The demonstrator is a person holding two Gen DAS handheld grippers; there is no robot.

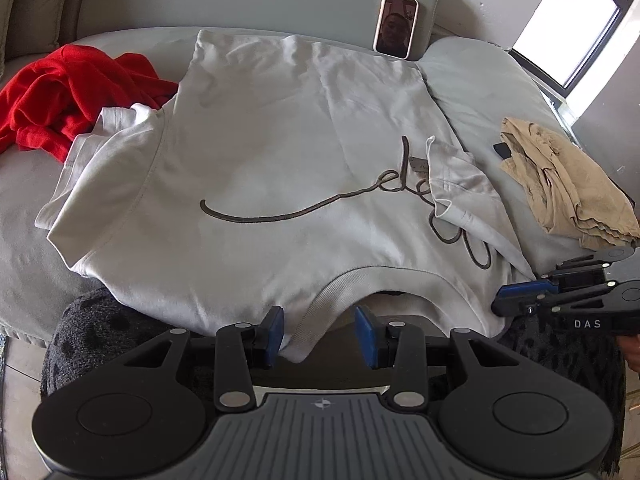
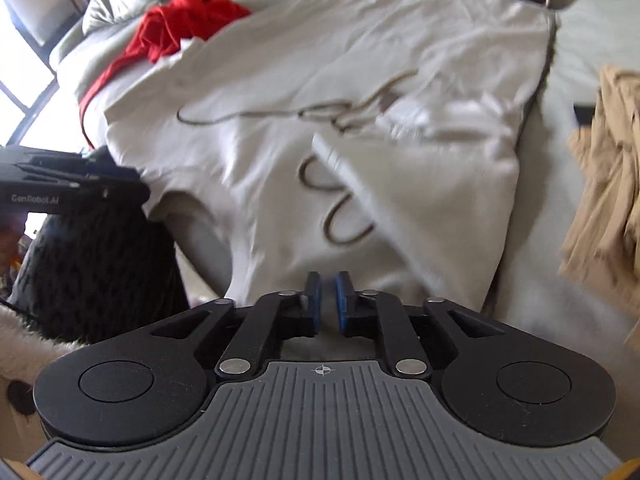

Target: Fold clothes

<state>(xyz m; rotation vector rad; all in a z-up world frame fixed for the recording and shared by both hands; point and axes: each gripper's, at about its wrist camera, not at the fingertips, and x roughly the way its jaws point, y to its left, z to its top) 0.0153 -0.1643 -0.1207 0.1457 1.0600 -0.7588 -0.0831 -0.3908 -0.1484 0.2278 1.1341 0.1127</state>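
A: Item one, nearest: my left claw (image 1: 319, 331).

B: Condition?

A: Blue pads spread apart, the ribbed collar (image 1: 320, 312) of the white sweatshirt (image 1: 280, 152) hanging between them; neither pad is pressed onto it.

B: Item two?

A: My right claw (image 2: 327, 305). Pads drawn almost together at the sweatshirt's near hem; the view is blurred there, so I cannot tell whether cloth is caught between them.

B: And the garment itself?

A: Sweatshirt, white, spread front-up across the grey sofa (image 1: 32, 216), its near edge draped over a dark speckled cushion (image 1: 92, 328). Dark cursive lettering (image 1: 312, 208) runs across the chest. One sleeve (image 1: 460, 192) is folded inward over the end of the lettering; the other sleeve (image 1: 100, 148) lies out to the left.

B: Items beyond?

A: Red garment (image 1: 72, 96), crumpled, touching the left sleeve. Tan garment (image 1: 560, 188), folded loosely, lying on the sofa to the right, apart from the sweatshirt. Farthest: phone (image 1: 395, 25), upright, leaning against the sofa back, screen lit.
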